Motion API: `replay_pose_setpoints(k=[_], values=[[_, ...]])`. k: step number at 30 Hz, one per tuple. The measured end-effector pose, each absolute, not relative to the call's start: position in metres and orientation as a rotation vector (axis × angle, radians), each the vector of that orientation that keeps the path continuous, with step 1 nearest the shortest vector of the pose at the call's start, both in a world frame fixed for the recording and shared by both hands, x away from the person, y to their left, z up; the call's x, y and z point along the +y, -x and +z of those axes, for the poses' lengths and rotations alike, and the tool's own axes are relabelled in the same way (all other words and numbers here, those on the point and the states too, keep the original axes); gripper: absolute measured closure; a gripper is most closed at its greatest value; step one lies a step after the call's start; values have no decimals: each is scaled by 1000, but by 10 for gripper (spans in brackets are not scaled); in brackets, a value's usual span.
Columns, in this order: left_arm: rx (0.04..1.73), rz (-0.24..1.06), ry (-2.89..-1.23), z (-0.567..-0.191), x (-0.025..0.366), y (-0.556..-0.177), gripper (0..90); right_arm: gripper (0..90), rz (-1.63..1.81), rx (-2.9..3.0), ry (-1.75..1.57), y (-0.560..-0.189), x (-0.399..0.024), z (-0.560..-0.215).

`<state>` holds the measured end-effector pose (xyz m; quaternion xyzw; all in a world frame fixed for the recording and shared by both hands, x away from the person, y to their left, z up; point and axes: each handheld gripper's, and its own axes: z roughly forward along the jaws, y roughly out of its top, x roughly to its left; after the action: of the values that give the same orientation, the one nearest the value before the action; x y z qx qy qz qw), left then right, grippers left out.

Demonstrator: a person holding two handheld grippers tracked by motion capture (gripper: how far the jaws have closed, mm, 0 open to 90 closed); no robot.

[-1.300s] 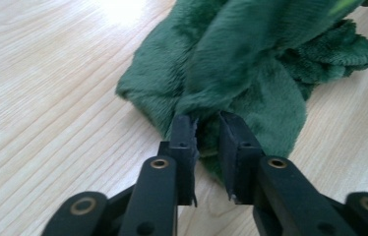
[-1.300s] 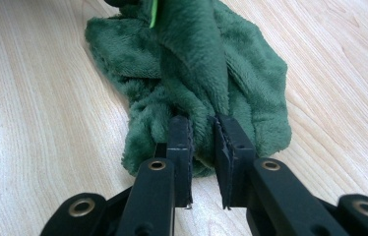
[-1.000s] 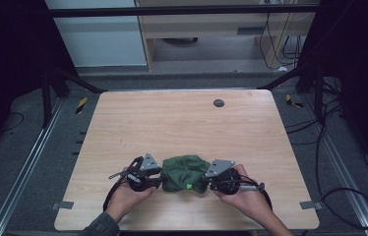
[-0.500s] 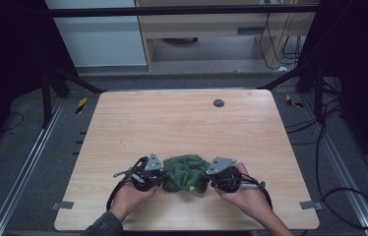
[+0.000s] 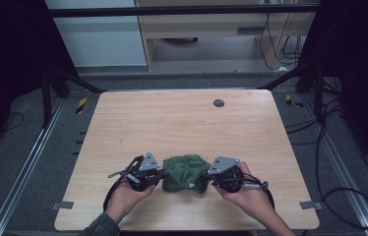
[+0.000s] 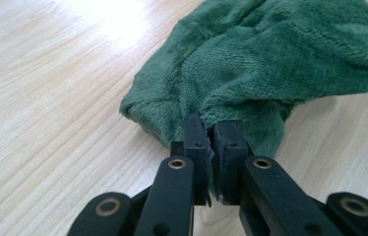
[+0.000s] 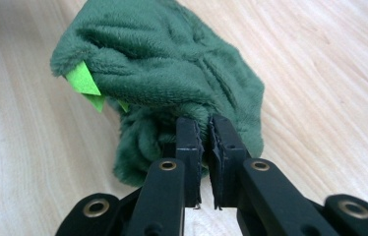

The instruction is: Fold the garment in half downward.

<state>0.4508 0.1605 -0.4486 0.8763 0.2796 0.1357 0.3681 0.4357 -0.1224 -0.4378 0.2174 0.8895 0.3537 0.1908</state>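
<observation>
On the counter (image 5: 182,123), near its front edge, a bunched green cloth (image 5: 186,173) sits between both hand-held grippers. The left hand-held gripper (image 6: 210,132) and right hand-held gripper (image 7: 204,127) each pinch an edge. Likely next: pulling apart to spread it. The right gripper view reveals a lime tag (image 7: 82,81).

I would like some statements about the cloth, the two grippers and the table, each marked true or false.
1. The left gripper is shut on the green cloth. True.
2. The right gripper hangs open above the cloth. False: it is shut on the cloth's edge.
3. The cloth lies spread flat. False: it is bunched between the grippers.
4. A bright green tag sticks out of the cloth. True.
5. A small dark disc lies at the far side of the table. True.
</observation>
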Motion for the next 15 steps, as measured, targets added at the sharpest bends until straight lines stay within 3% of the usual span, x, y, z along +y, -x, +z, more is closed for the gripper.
replay_pose_setpoints(k=[15], values=[[712,319,-2280,-460,160,-442,853,823,971,2543,-597,-426,-119,-451]])
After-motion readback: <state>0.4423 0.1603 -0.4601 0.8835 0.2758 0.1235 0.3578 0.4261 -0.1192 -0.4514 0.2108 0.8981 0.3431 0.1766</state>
